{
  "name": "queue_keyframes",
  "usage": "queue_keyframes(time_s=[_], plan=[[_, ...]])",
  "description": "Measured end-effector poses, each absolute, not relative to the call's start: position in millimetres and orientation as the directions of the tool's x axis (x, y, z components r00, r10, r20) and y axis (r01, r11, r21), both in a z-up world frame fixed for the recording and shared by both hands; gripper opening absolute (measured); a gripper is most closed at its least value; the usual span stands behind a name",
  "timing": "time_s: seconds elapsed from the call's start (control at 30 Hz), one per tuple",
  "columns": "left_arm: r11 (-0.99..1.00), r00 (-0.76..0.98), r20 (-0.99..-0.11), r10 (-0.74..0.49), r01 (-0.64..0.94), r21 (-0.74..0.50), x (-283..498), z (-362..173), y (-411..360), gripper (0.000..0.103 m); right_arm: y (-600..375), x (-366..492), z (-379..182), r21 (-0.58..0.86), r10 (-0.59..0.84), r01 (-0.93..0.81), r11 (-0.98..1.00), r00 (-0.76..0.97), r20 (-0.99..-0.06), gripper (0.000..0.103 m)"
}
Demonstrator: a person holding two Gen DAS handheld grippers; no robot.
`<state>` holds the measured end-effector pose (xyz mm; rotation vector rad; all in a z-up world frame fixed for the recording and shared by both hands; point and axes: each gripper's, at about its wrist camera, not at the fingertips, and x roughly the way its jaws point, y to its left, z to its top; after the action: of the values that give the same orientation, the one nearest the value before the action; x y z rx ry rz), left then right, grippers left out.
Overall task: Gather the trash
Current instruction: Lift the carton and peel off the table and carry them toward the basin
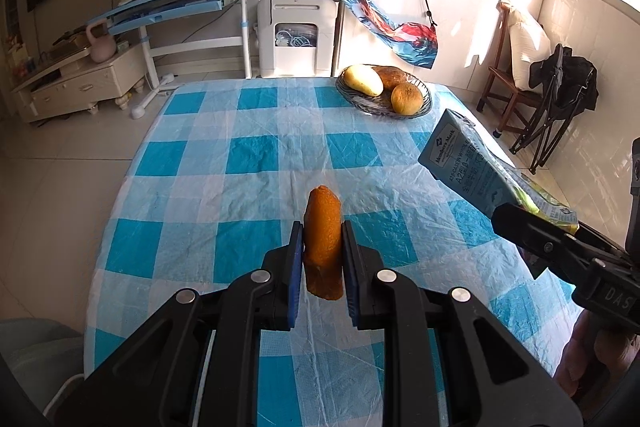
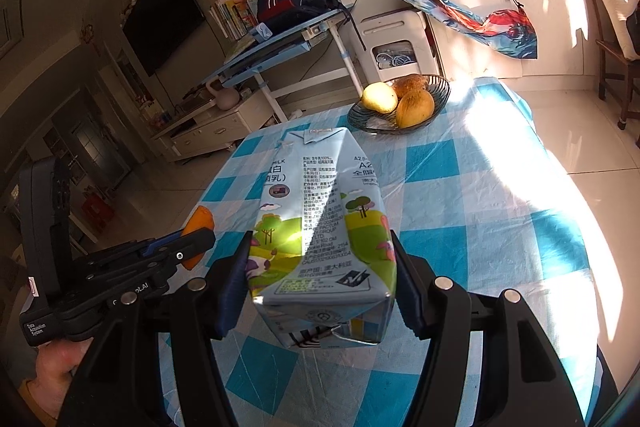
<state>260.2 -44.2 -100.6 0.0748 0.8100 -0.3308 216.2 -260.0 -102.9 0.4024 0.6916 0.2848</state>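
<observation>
The left tongs (image 1: 322,255) pinch a curved orange strip of fruit peel (image 1: 323,239) above the blue-and-white checked tabletop (image 1: 248,151), its long axis running forward along the fingers. The right tongs (image 2: 322,279) clamp a pale blue dented milk carton (image 2: 320,215) by its sides, its long axis pointing away towards a dark wire fruit basket (image 2: 440,95), its folded top farthest out.

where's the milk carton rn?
Milk carton is clamped in the right gripper, held above the checked tablecloth, right of the left gripper.
</observation>
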Motion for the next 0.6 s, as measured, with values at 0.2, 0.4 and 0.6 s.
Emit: queue_keyframes(time_s=[0.2, 0.4, 0.6], plan=[[0.945, 0.645, -0.715, -0.269, 0.321, -0.065, 250.4, -94.9, -42.0, 0.018, -258.1, 203.9, -104.2, 0.459, 0.386, -0.118, 0.881, 0.739, -0.552, 0.061], [0.943, 0.651, -0.706, -0.279, 0.326, -0.073, 239.1, -87.8, -40.7, 0.018, -257.0, 190.8, -105.2, 0.473, 0.39, -0.111, 0.874, 0.742, -0.545, 0.061], [0.942, 0.658, -0.699, -0.28, 0.328, -0.069, 229.1, -80.9, -39.9, 0.018, -254.5, 178.2, -104.7, 0.486, 0.396, -0.112, 0.867, 0.747, -0.534, 0.061]])
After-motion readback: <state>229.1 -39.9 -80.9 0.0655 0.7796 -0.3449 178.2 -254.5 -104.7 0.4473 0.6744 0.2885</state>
